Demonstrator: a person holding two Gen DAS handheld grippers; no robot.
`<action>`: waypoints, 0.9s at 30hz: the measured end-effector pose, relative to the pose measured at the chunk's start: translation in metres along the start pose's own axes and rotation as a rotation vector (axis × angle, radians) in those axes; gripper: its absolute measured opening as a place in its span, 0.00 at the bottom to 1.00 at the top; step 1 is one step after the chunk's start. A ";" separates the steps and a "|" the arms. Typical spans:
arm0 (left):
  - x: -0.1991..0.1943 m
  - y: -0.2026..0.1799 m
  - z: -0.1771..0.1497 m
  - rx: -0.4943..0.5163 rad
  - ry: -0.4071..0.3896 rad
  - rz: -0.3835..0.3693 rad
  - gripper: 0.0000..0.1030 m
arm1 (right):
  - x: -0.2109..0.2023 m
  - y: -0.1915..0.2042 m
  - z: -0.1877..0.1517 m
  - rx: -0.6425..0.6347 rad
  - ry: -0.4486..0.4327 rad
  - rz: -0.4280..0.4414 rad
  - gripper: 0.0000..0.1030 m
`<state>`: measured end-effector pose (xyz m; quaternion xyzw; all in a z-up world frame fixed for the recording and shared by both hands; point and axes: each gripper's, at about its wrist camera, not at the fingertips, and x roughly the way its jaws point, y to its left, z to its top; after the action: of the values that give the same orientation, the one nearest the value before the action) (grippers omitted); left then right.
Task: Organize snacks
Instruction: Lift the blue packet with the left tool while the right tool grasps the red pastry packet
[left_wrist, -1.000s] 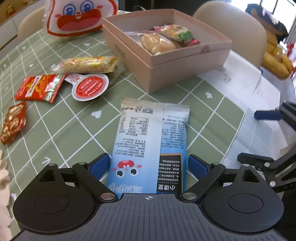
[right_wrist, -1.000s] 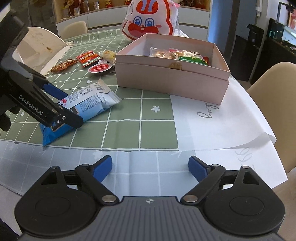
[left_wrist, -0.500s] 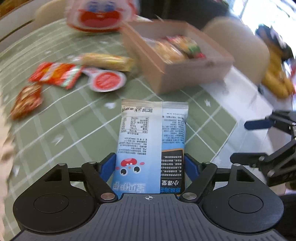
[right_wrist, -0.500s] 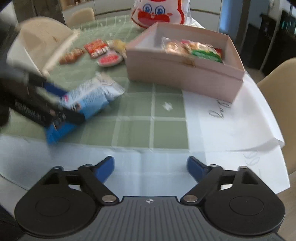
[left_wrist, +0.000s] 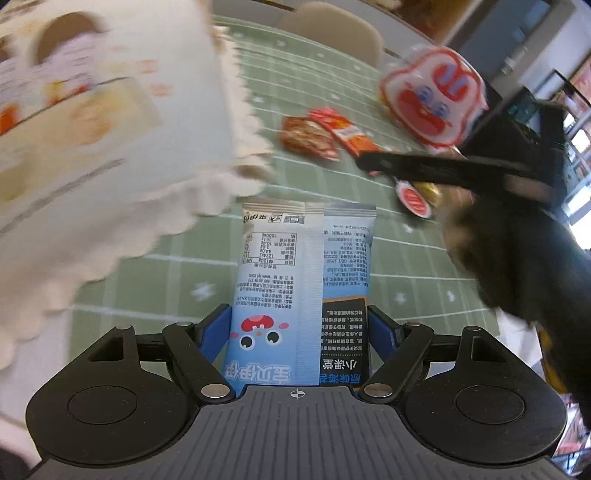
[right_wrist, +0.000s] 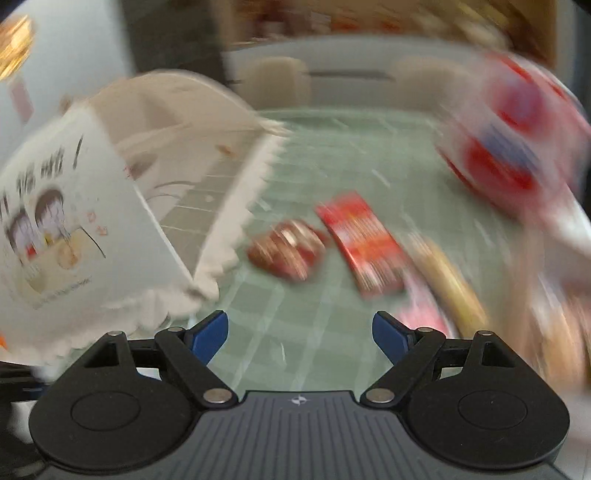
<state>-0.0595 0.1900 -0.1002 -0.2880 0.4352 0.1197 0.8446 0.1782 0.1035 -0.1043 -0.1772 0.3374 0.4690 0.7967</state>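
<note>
Two views, both smeared by motion. Upper left, a white scalloped box (left_wrist: 110, 155) fills the frame above the green checked worktop (left_wrist: 155, 291). Centre, the blue snack packet (left_wrist: 299, 295) sits pinched between the left gripper (left_wrist: 301, 332) jaws. The right gripper (right_wrist: 300, 332) jaws gape wide, apparently holding nothing.

Right gripper (right_wrist: 300, 332) gapes wide, holding nothing; past its fingertips lie blurred red snack packets (right_wrist: 360, 245) on the green checked tablecloth (right_wrist: 332, 155).
</note>
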 end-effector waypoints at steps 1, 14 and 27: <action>-0.006 0.008 -0.002 -0.013 -0.006 0.009 0.80 | 0.020 0.005 0.009 -0.060 0.005 -0.001 0.84; -0.013 0.059 -0.010 -0.162 -0.009 -0.026 0.81 | 0.065 0.047 0.030 -0.258 -0.066 0.101 0.81; -0.009 0.045 -0.021 -0.126 0.047 -0.029 0.80 | 0.118 -0.012 0.037 -0.099 0.094 0.129 0.78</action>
<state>-0.0991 0.2138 -0.1200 -0.3498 0.4424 0.1276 0.8159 0.2416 0.1936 -0.1614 -0.2161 0.3615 0.5266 0.7385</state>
